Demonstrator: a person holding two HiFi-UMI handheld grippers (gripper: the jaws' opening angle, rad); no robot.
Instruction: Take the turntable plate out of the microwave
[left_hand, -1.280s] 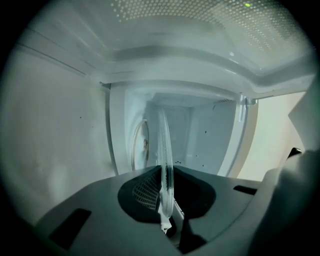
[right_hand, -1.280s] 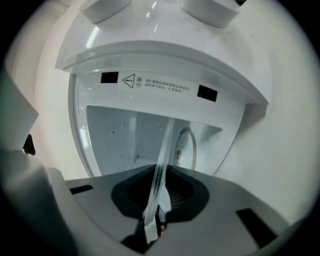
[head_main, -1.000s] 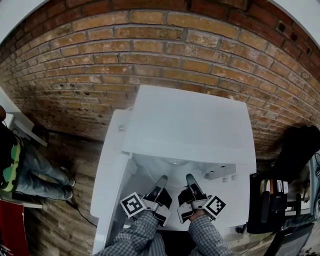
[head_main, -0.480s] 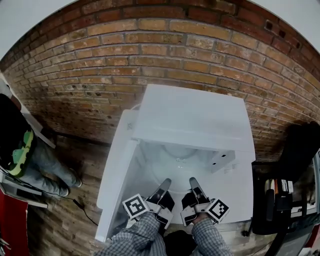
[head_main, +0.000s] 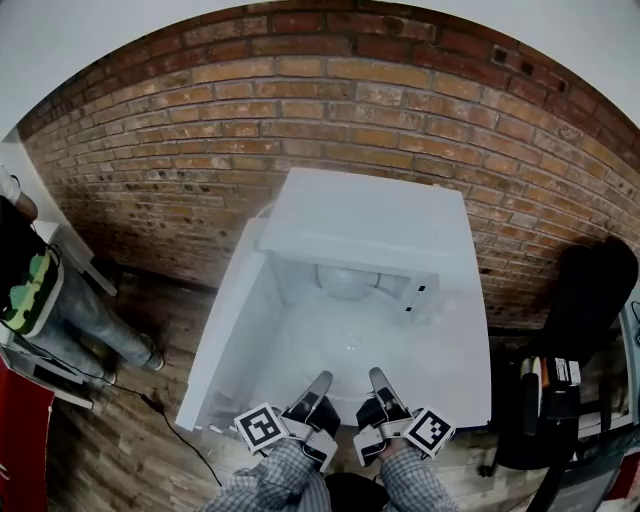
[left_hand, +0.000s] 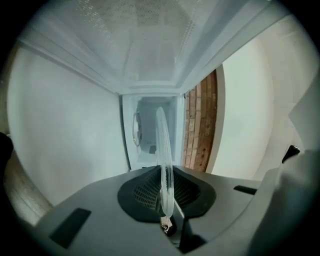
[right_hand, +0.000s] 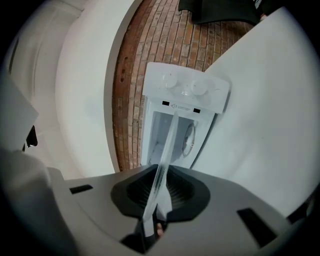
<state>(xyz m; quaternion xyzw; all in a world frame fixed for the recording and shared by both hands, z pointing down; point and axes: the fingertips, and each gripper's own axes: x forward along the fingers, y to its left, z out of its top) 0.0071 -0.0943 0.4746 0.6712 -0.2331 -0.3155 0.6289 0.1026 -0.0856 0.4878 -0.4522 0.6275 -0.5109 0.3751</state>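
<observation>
**Glass plate pinched at its near rim, out in front of the oven**

Both tools have the turntable plate (left_hand: 162, 145) by its near edge. The left gripper (left_hand: 165, 200) is nipped onto the glass rim, and the right gripper (right_hand: 159, 195) is clamped on it just beside. In the head view the plate is nearly invisible: only a faint glint at frame centre, over the white table (head_main: 440, 370). It seems to sit below the mouth of the microwave (head_main: 370, 225).

With two grips so close together on one edge, the far side hangs unsupported. I'd say the trick is to keep both wrists matched and level, since any twist between them strains the glass.

The open door (head_main: 230, 330) walls off the left of the frame, and the control panel (head_main: 420, 292) sits at the right of the opening. The table's near edge is right at the grippers. A person (head_main: 40, 300) stands at far left. The free room looks to be straight back and down onto the bare tabletop.
</observation>
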